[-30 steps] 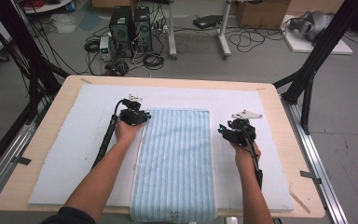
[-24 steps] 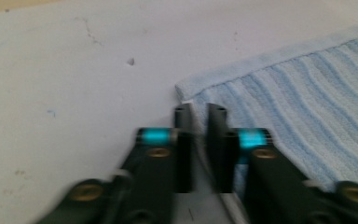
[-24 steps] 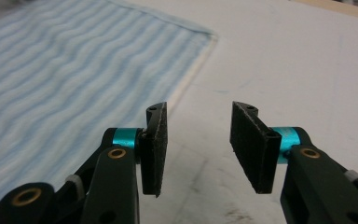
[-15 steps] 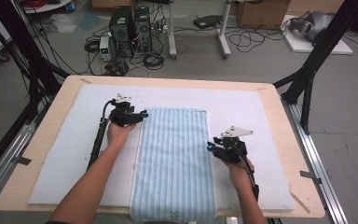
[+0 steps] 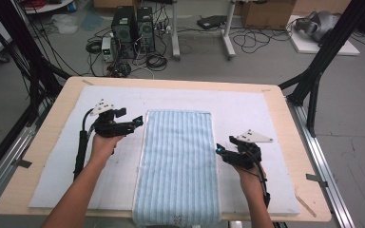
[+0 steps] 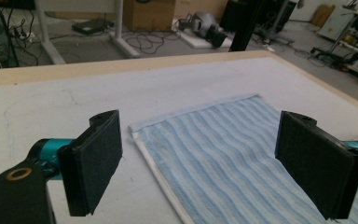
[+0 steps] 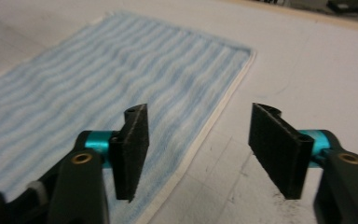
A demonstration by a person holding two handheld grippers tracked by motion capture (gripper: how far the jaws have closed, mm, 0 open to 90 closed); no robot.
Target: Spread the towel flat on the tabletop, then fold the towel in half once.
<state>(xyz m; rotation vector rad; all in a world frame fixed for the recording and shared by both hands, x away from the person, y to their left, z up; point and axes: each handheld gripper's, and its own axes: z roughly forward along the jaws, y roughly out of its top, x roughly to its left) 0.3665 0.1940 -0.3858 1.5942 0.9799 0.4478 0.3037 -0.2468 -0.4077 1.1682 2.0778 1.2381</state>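
Cables, computer towers and cardboard boxes clutter the grey floor beyond the table (image 5: 38,156), whose pale wood top carries a white felt-like mat (image 5: 247,109). On that mat lies the towel (image 5: 178,166), a blue-and-white striped terry cloth folded into a long rectangle with a plain white hem along its edges. Its long axis runs from your side of the table toward the far side, and its near end hangs just over the table's front edge. Your left gripper (image 5: 135,124) sits just off the towel's left edge near the far corner, jaws pointing across toward the cloth; your right gripper (image 5: 220,153) sits just off the right edge, about midway along its length, also facing inward. Both are equally close to their own hems, so each long edge falls to the hand beside it. The left jaws have just been opening and now stand wide apart with nothing pinched; in the left gripper view the towel's corner (image 6: 135,128) lies below and between the pads, untouched. The right jaws have likewise just been opening and stand apart; in the right gripper view the hem (image 7: 214,121) runs beneath the gap, clear of both pads. Expect the soft, limp cloth to sag and drape wherever you lift it.
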